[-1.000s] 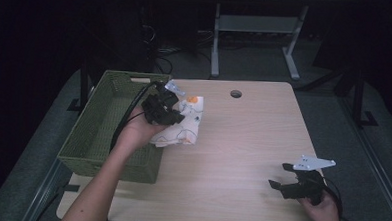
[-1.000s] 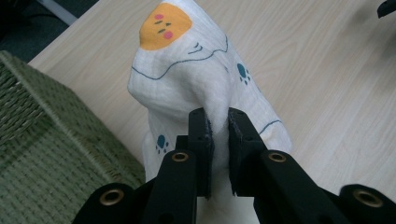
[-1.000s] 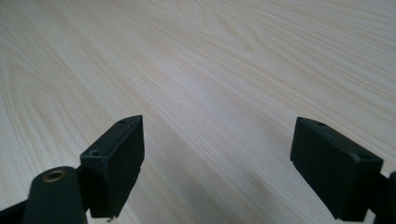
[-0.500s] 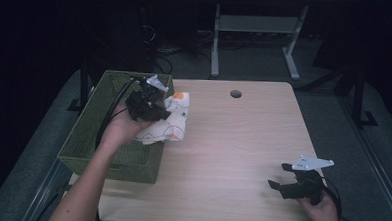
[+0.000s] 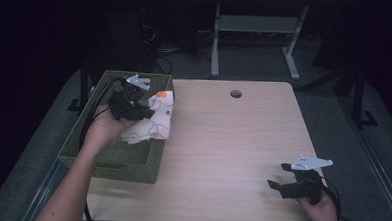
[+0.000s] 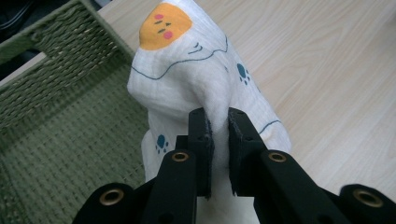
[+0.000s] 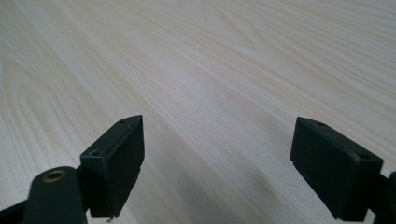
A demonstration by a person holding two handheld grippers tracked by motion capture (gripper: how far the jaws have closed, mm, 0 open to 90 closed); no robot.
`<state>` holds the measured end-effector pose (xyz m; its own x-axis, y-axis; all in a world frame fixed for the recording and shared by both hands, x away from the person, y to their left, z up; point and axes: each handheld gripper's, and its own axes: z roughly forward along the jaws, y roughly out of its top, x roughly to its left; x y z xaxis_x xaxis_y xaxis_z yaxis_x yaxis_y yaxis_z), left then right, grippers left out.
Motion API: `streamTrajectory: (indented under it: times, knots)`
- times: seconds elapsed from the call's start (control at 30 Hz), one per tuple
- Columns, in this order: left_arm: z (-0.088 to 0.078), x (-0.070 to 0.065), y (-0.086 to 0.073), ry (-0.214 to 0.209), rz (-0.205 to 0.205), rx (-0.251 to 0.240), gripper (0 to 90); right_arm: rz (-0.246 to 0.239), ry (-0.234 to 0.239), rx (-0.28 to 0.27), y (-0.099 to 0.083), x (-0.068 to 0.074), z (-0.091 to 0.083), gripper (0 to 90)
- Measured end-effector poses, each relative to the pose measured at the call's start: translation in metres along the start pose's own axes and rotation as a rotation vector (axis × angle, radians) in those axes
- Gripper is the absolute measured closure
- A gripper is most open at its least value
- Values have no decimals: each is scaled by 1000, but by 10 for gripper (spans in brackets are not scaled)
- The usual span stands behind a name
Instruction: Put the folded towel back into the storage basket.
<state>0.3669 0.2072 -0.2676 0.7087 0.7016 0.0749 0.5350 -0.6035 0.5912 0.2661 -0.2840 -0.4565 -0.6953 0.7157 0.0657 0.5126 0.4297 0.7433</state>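
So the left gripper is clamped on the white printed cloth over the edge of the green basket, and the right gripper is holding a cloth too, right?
Not quite. The left gripper is clamped on the white printed cloth at the green basket edge, but the right gripper holds nothing: the right gripper view shows its jaws wide apart over the bare table.

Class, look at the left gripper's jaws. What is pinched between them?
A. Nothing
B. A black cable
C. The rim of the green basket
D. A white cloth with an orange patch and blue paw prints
D: in the left gripper view, the left gripper pinches a fold of the white cloth.
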Motion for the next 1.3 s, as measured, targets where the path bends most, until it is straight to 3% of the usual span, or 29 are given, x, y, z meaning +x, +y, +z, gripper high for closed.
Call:
streamTrajectory:
  times: [1.3]
  knots:
    - [-19,47,-41,31,-70,31,812,-6,-8,11,0,-2,2,173]
